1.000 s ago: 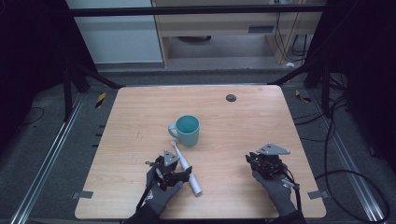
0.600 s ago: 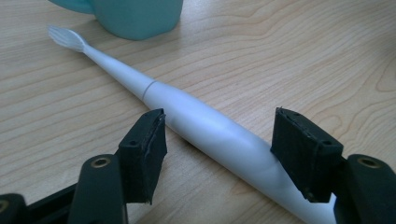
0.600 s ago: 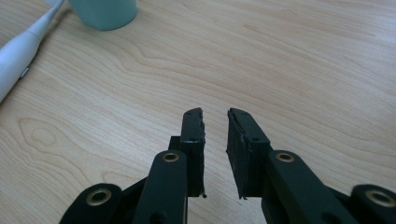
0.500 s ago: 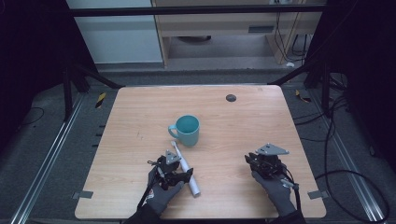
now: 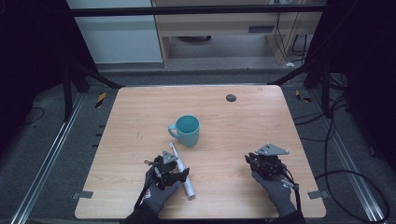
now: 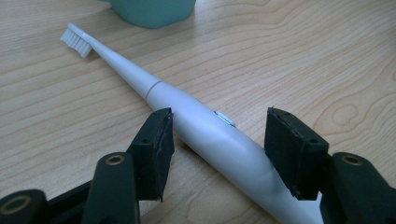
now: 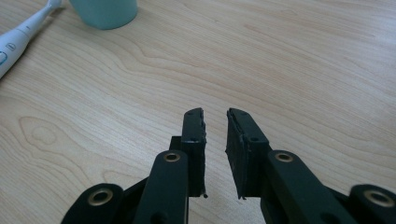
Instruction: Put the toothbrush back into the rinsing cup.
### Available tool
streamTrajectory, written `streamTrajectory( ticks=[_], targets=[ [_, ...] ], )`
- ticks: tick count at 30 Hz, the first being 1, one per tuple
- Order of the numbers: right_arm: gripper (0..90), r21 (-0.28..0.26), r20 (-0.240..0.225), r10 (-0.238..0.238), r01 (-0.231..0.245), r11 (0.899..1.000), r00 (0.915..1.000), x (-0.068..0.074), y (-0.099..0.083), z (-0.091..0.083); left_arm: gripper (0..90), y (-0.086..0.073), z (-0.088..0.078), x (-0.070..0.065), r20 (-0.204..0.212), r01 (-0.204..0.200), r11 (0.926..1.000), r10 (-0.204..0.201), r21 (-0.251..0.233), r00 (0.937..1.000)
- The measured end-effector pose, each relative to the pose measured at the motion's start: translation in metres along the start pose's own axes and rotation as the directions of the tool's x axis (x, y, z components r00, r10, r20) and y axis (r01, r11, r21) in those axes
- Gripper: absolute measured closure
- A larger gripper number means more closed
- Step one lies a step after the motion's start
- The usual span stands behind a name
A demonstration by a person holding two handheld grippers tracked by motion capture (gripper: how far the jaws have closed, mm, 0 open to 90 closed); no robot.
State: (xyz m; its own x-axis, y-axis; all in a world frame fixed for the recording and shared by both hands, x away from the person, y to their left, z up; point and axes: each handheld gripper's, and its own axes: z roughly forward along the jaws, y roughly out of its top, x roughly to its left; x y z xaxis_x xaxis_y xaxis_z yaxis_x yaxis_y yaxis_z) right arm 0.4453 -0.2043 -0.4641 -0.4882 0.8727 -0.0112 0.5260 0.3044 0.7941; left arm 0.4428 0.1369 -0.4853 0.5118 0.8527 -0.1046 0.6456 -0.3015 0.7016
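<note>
Toothbrush: we see a white electric toothbrush (image 6: 196,123) lying flat on the bench (image 5: 261,116), just in front of the cup on the person's side, its bristle head pointing toward the cup and its thick handle pointing away from it.
Toothbrush head: in the left gripper view the bristles lie close to the foot of the cup, near it but not touching it.
Toothbrush button: we make out a small pale button on top of the handle, on the side facing away from the cup.
Left gripper: we find the left gripper (image 6: 217,135) astride the handle, farther from the cup than the bristle head is; its jaws have just been closing with the handle between them. One pad sits right against the handle, the other stands clear of it, so the jaws are spread and not yet pinching.
Cup: a teal cup (image 5: 187,129) stands upright near the middle of the bench, its handle turned toward the person's left.
Right gripper: we see the right gripper (image 7: 215,140) well apart from the cup, off to the person's right and nearer the person, low over bare wood. Its jaws are parted by a narrow gap with nothing between them.
Dark disc: a small dark round spot (image 5: 230,97) lies beyond the cup, toward the far edge of the bench.
</note>
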Motion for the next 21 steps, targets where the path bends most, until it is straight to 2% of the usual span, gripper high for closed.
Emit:
streamTrajectory(
  ticks=[8, 21],
  targets=[
    [76.9, 0.002, -0.001, 0.0, 0.0, 1.0, 1.0, 0.0, 0.0, 0.0, 46.0, -0.001, -0.003, 0.001, -0.01, -0.017, 0.9998, 0.017, 0.01, 0.9998],
    [77.3, 0.001, -0.005, 0.001, -0.001, 1.0, 1.0, 0.0, 0.0, 0.0, 50.0, -0.005, -0.011, 0.013, -0.028, 0.004, 0.9999, -0.003, 0.014, 0.9996]
  ],
)
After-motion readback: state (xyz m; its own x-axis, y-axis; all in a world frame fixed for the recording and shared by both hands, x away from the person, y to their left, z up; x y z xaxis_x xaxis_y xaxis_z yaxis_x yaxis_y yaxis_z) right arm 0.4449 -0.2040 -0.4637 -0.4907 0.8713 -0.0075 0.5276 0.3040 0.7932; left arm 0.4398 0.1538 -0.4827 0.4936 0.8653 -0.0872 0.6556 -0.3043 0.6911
